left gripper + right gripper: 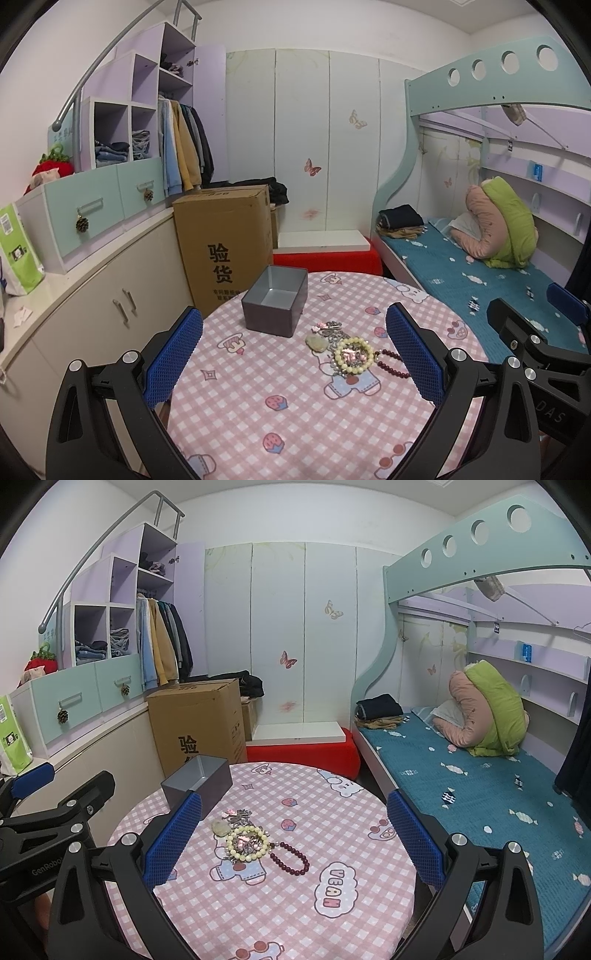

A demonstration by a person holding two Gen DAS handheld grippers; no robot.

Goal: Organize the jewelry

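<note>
In the left wrist view, the left gripper (293,354) hangs over the round table (295,424) with its blue-padded jaws wide apart and empty; the jewelry pile (341,345), with its pale bead bracelet (353,355) and dark red bead bracelet (393,363), lies between the fingertips toward 3 o'clock, and the open grey tin box (275,301) stands just past it at 11 o'clock. In the right wrist view, the right gripper (293,836) likewise holds its jaws spread on nothing, the jewelry pile (245,838) lying near its left finger at about 9 o'clock, the grey tin box (197,781) beyond at 10 o'clock, and the left gripper (55,812) visible at the frame's 9 o'clock edge.
</note>
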